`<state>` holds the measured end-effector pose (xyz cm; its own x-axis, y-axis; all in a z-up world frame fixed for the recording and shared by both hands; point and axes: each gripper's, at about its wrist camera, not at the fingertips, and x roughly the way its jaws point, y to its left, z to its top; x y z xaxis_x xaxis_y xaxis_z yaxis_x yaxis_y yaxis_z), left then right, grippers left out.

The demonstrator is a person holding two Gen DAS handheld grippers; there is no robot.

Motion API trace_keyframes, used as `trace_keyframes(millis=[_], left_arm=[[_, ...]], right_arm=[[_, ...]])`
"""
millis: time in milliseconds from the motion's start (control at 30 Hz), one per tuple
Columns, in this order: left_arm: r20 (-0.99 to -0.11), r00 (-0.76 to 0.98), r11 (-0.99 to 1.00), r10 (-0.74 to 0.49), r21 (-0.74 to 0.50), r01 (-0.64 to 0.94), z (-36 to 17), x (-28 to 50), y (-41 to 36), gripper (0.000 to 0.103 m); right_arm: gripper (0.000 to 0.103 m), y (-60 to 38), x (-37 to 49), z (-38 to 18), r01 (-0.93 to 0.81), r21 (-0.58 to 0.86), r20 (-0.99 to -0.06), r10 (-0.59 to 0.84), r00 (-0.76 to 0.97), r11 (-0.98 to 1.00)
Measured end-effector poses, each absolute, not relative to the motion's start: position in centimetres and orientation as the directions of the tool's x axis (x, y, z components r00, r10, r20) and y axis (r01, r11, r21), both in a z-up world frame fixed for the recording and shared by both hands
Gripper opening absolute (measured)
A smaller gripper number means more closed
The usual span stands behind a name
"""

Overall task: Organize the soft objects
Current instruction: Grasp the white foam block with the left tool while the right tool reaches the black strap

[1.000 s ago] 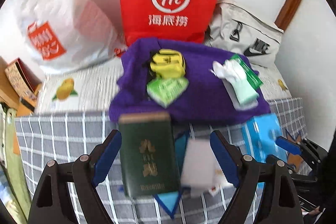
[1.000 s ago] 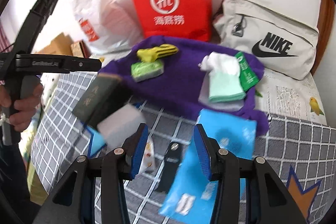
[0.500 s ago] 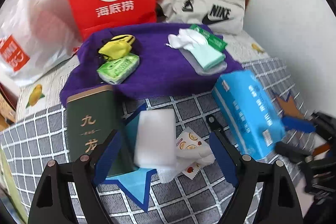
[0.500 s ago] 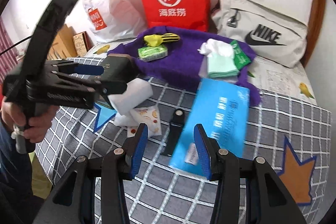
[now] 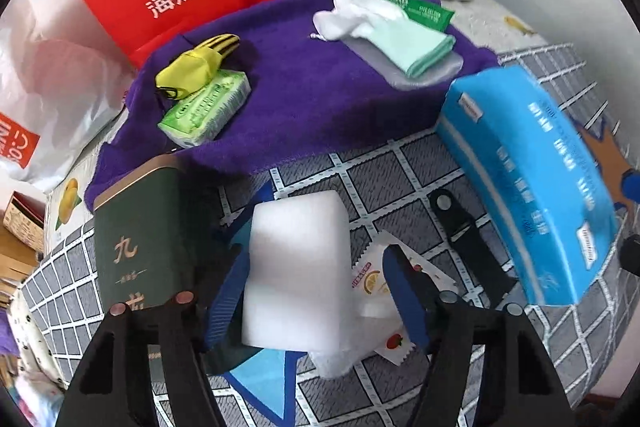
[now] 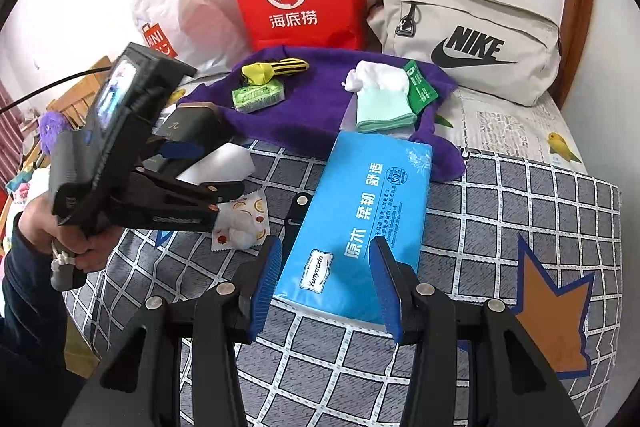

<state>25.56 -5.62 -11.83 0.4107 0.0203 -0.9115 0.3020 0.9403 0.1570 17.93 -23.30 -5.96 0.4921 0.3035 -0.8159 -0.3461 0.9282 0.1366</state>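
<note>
1. We bring the left gripper (image 5: 316, 287) down around the white rectangular foam sponge block (image 5: 296, 267). Its jaws are closing w/ the block between them; the left pad looks at the block's side, the right pad is not yet pressing, so no grip yet.
2. Risk: the block lies on a small fruit-print sachet (image 5: 376, 279) and white tissue. The right pad is over the sachet and may pinch it too, so it comes along or the block slips.
3. Risk: the dark green tin w/ gold characters (image 5: 140, 231) stands just beside the left finger. A sideways drift probably knocks it.
4. Foam is soft; too hard a squeeze may deform it, and it may twist out.
5. The right gripper (image 6: 324, 283) has jaws apart on both sides of the blue tissue pack (image 6: 360, 223) on the grey checked cloth (image 6: 520, 195). Whether its pads touch the pack we cannot tell. If we move it now, the pack may push the black clip (image 6: 296, 219) beside it.
</note>
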Motion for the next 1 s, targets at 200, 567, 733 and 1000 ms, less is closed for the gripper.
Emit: trace_keyframes(millis=[200,567,733,1000], left_arm=[[-0.908,0.413,0.939,0.068,0.198,0.28,-12.3,26.2,-5.2,0.048],[-0.863,0.492,0.968,-0.115,0.015,0.251,-6.7,24.0,-2.7,0.047],[-0.838,0.513,0.968,-0.185,-0.065,0.243,-4.7,21.6,-0.8,0.047],[-0.811,0.547,0.973,-0.21,-0.119,0.196,-3.9,18.6,2.8,0.047]], right_arm=[[0.046,-23.4,17.8,-5.8,-0.351,0.138,-0.811,0.309,0.497,0.926],[0.046,-21.7,17.5,-5.9,-0.376,0.165,-0.8,0.347,0.489,0.912],[0.046,-19.9,17.3,-6.9,-0.396,0.171,-0.811,0.357,0.463,0.902],[0.045,-16.2,16.3,-8.3,-0.425,0.084,-0.832,0.299,0.467,0.901]])
